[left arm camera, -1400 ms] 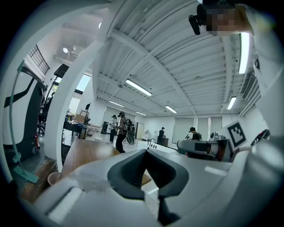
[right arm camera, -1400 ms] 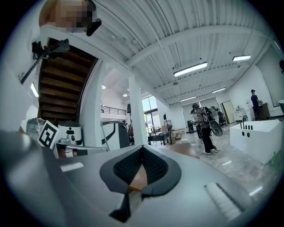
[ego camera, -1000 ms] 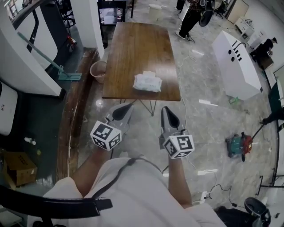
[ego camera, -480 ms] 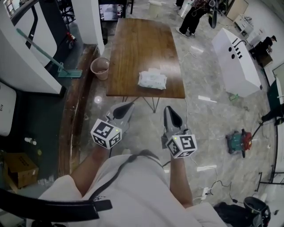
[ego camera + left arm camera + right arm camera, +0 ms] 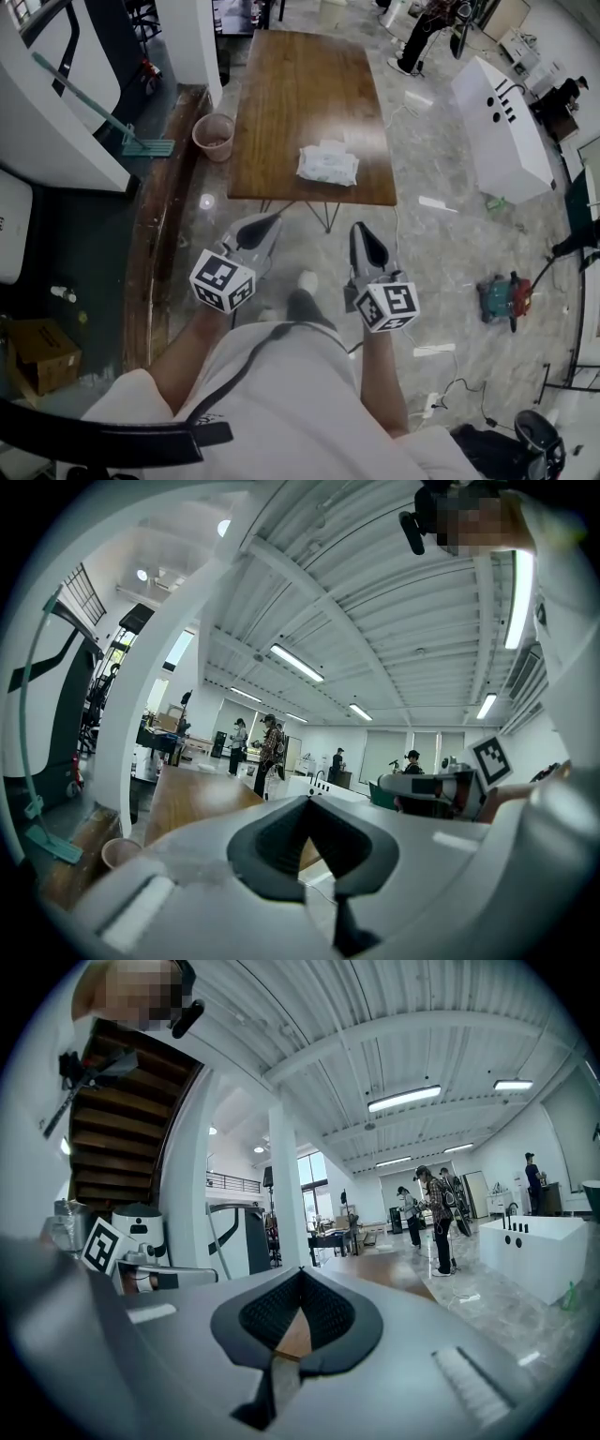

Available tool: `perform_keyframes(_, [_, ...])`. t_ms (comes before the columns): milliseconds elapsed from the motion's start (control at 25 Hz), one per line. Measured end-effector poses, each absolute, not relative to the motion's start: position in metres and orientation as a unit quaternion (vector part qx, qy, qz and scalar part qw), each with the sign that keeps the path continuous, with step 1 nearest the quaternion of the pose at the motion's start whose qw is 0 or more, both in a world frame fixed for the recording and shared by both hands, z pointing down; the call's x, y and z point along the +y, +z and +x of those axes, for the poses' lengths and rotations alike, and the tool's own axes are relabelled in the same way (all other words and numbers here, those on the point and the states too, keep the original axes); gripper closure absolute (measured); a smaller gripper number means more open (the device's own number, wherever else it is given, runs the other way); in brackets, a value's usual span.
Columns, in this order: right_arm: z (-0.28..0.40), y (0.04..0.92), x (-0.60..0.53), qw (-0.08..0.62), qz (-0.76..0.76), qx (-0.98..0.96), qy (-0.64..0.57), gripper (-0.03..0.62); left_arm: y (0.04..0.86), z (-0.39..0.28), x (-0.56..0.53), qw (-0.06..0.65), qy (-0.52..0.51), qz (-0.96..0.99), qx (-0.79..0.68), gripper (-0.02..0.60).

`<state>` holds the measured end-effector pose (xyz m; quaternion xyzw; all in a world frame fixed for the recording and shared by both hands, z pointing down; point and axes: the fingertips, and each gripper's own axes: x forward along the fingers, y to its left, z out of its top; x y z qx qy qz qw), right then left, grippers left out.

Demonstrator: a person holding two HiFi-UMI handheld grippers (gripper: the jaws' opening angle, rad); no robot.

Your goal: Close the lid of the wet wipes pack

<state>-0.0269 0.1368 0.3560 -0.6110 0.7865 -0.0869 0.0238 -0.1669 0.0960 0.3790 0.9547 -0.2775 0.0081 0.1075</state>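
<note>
A white wet wipes pack (image 5: 327, 164) lies near the front right of the brown wooden table (image 5: 281, 103) in the head view; its lid state is too small to tell. My left gripper (image 5: 270, 223) and right gripper (image 5: 361, 231) are held level over the floor, short of the table's near edge, well apart from the pack. Both are shut with nothing between the jaws. In the left gripper view the left gripper (image 5: 307, 803) points across the tabletop (image 5: 187, 799); the pack is hidden there. The right gripper (image 5: 300, 1274) view shows the table edge beyond its tips.
A pink bucket (image 5: 214, 136) stands on the floor left of the table, beside a teal mop (image 5: 141, 145). A white counter (image 5: 502, 122) stands at the right, a green-red machine (image 5: 502, 300) on the floor. People stand at the back (image 5: 427, 28). White pillars rise at left.
Both grippers have drifted a little toward the table, and the table and pack now sit slightly higher and further right in the head view. A shoe now shows below the grippers.
</note>
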Motion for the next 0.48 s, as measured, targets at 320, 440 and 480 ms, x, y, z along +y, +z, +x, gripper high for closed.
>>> perform_keyframes(320, [-0.023,0.361,0.102,0.026,-0.592,0.801,-0.087,0.585,0.384,-0.158,0.070,0.104,0.014,0.950,-0.293,0.580])
perform_keyframes(440, [-0.013,0.361,0.082,0.030,-0.585,0.806,-0.089,0.585,0.384,-0.147,0.055,0.102,0.018,0.949,-0.298,0.580])
perform_keyframes(480, [-0.008,0.362,0.076,0.031,-0.583,0.807,-0.090,0.585,0.385,-0.142,0.050,0.102,0.020,0.948,-0.299,0.580])
